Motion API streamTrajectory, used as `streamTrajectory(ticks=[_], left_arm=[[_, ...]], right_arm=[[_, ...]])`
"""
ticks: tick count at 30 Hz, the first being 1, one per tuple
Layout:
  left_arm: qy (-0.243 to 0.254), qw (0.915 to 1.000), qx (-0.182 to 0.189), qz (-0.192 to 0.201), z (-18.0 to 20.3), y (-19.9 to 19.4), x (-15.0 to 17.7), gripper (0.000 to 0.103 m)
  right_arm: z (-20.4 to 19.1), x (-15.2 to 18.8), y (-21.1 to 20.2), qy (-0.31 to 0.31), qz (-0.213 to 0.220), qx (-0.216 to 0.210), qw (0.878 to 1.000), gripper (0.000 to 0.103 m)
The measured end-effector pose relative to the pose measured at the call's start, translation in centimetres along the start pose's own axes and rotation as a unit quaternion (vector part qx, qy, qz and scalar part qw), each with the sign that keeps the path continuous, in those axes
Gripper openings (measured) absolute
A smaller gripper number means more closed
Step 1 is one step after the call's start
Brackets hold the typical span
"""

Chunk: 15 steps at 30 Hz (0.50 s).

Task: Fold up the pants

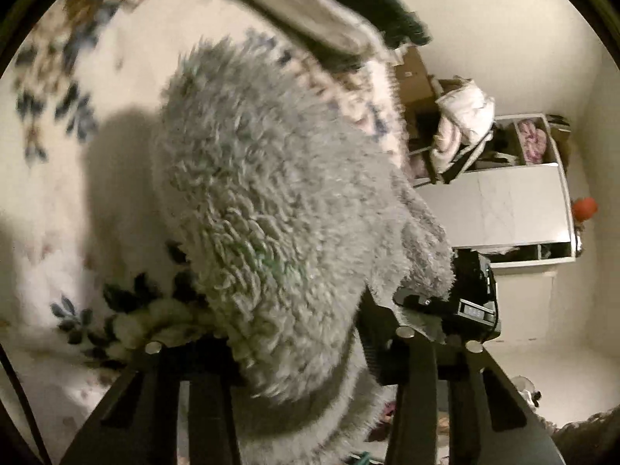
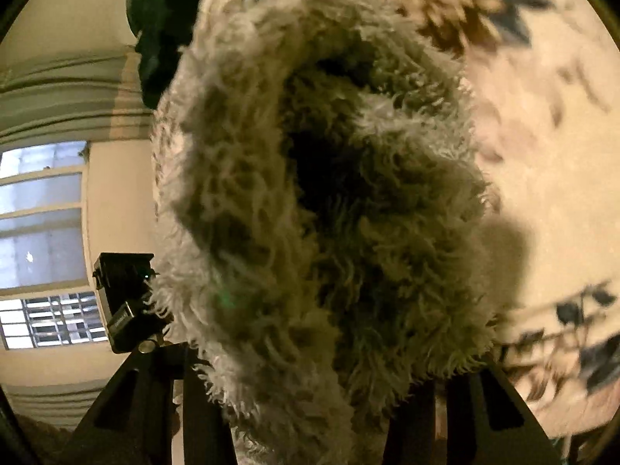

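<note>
Up close, both grippers grip the fluffy grey fleece pants (image 1: 279,201) over a floral bedspread (image 1: 58,89). Left gripper (image 1: 306,348) and right gripper (image 2: 310,372) have fingers clamped on fleece.

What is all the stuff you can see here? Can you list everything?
Fluffy pants: one, grey, hanging between both grippers' fingers.
Floral blanket: one, cream with dark flowers, behind the pants.
Shelf unit: one, white, against the far wall.
Bundled clothes: a pile, pinkish white, on the shelf unit.
Round thing: one, orange-red, beside the shelf unit.
Window: one, pale, far left.
Left hand-held gripper: black, holding pants.
Right hand-held gripper: black, holding pants.
</note>
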<state>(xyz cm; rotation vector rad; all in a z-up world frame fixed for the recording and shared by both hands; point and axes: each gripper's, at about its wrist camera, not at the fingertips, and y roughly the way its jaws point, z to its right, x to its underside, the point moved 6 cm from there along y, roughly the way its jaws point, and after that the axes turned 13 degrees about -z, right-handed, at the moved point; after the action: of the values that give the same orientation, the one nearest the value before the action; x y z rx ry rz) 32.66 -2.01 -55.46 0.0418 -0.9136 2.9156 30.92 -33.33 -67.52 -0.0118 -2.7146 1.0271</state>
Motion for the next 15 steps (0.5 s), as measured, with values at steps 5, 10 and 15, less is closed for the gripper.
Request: streamTrajectory(ticks=[5,10,15], left_arm=[[0.036,0.9993,-0.003,0.015,5.8,-5.1,-3.7,0.036],[0.069,0.9970,-0.010,0.035,11.9,-8.6,-10.0,0.036],[0.096,0.9933,-0.025,0.059,17.2,-12.2,-17.9,0.036]], right_arm=[[-5.8,-0.3,-6.3,-0.020,0.041,-0.022,0.999,0.046],[-11.9,-4.1,-12.5,-0.060,0.065,-0.024,0.996,0.046],[-18.2,-11.3,-18.2,-0.099,0.069,-0.017,0.993,0.046]])
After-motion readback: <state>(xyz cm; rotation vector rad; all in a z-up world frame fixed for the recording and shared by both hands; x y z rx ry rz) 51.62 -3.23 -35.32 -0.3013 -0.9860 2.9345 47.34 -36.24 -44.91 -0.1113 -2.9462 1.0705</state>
